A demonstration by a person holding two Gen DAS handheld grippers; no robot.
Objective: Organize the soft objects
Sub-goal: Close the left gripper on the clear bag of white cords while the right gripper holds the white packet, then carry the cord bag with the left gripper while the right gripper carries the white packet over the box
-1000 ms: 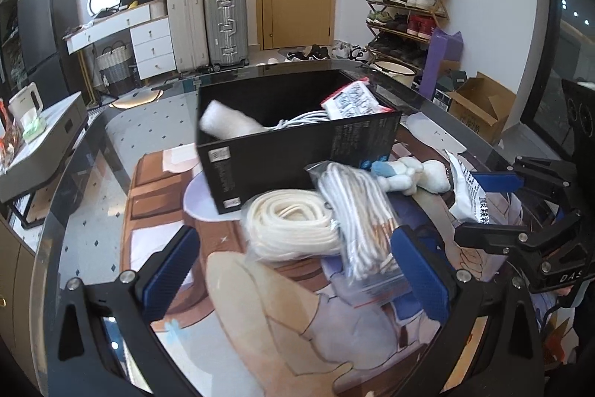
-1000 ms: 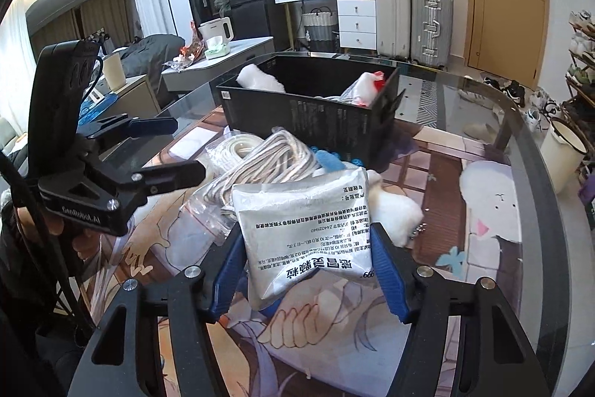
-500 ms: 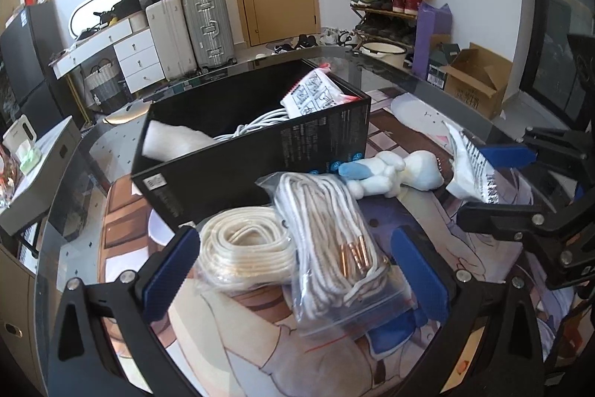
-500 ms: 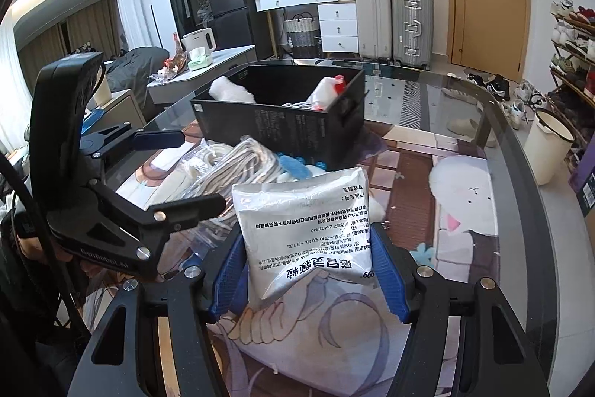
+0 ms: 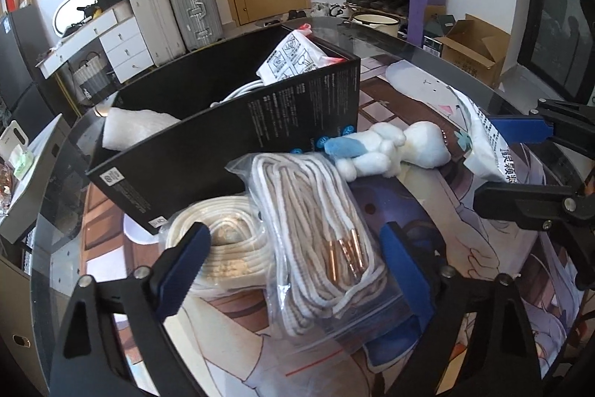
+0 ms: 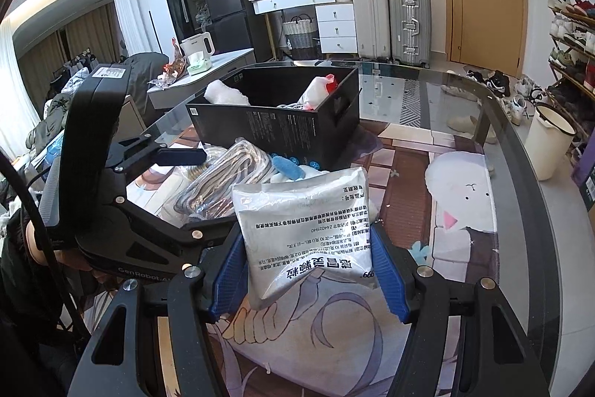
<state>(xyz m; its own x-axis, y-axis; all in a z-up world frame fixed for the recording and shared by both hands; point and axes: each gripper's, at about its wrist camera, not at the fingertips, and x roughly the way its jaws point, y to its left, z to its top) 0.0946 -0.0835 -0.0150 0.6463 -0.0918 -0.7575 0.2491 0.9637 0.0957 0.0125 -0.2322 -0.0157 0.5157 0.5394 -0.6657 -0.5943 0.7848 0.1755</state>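
Left wrist view: the left gripper [image 5: 293, 263], jaws just narrowing but not yet pressing, straddles a clear bag of white-and-tan laces [image 5: 316, 233] on the glass table [image 5: 55, 196], beside the black cardboard box [image 5: 230, 136]; right wrist view: the right gripper [image 6: 308, 270] pinches a silver printed pouch [image 6: 305, 229] above the table.

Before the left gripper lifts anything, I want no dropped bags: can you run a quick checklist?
1. Left gripper around the bag of striped cord; jaws have just been closing: ok.
2. Pads pressing the bag: cannot tell.
3. Bag of cream rope also between the jaws: not ok.
4. Right gripper clamped on the silver pouch: ok.
5. Room in the black box: ok.
6. Plush toy clear of the cord bag: not ok, touching.
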